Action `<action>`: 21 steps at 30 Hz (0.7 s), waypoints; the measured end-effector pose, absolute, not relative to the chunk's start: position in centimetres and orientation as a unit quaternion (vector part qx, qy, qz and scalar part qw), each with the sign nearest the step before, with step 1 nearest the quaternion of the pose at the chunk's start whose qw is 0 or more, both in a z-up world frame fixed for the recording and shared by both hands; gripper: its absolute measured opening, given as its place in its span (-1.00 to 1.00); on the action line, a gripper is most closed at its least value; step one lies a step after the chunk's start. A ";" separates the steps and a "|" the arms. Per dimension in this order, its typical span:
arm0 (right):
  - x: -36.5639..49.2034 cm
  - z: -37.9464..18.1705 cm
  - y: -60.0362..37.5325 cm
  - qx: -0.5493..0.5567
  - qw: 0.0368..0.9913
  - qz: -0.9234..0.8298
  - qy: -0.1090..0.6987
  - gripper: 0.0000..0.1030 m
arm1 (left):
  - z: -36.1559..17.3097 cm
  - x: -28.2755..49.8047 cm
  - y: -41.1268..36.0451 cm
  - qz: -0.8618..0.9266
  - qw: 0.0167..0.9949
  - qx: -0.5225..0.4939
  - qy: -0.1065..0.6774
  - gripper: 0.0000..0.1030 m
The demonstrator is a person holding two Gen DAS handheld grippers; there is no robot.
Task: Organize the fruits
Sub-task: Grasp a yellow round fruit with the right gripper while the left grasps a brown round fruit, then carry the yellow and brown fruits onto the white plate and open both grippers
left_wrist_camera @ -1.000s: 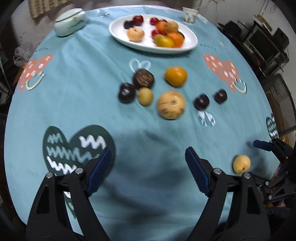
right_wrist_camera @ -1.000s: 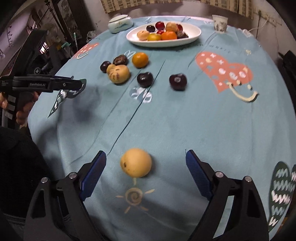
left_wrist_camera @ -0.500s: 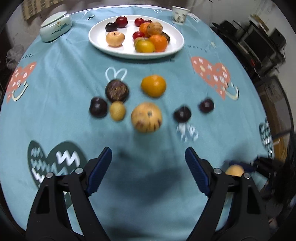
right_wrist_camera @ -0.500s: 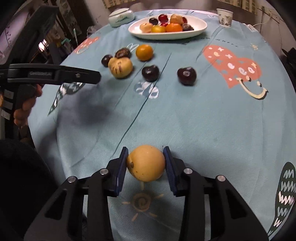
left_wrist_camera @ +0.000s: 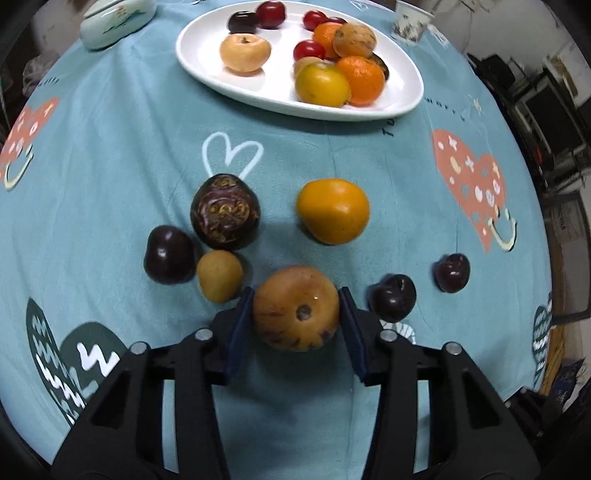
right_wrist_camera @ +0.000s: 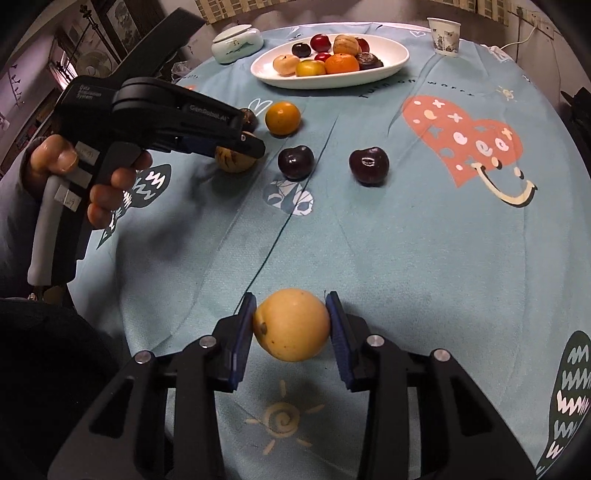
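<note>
A brown striped fruit (left_wrist_camera: 295, 310) lies on the teal tablecloth between the pads of my left gripper (left_wrist_camera: 295, 295). Its jaws are closing and both pads touch the fruit's sides. The right wrist view shows that left gripper (right_wrist_camera: 243, 146) over the same fruit (right_wrist_camera: 232, 160). My right gripper (right_wrist_camera: 291, 299) is shut on a yellow round fruit (right_wrist_camera: 291, 325) near the table's front edge. Loose around the striped fruit are an orange (left_wrist_camera: 332, 210), a wrinkled dark purple fruit (left_wrist_camera: 224, 212), a small tan fruit (left_wrist_camera: 219, 275) and three dark plums (left_wrist_camera: 169, 254). The white oval plate (left_wrist_camera: 207, 70) at the back holds several fruits.
A lidded pale ceramic dish (left_wrist_camera: 114, 22) stands left of the plate and a paper cup (left_wrist_camera: 412, 24) to its right. A hand (right_wrist_camera: 55, 158) holds the left gripper's handle at the table's left edge. Dark furniture crowds the right side.
My left gripper moved forward over the table to the striped fruit and its jaws came in around it. My right gripper shut on the yellow fruit and has stayed in place since.
</note>
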State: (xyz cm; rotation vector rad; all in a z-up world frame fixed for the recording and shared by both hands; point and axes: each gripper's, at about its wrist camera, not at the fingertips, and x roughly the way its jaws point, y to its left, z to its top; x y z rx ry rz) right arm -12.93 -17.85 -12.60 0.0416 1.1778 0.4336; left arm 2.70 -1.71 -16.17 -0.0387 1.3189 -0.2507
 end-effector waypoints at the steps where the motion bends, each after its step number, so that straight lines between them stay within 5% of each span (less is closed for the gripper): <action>1: -12.8 -12.5 -17.9 0.020 0.810 0.203 0.550 -0.24 | -16.1 2.5 -1.8 -0.118 0.781 -0.017 0.614 -0.12; 21: -9.4 -11.3 -13.5 0.011 0.816 0.244 0.524 -0.24 | -10.5 -3.6 -1.6 -0.107 0.837 0.101 0.526 -0.11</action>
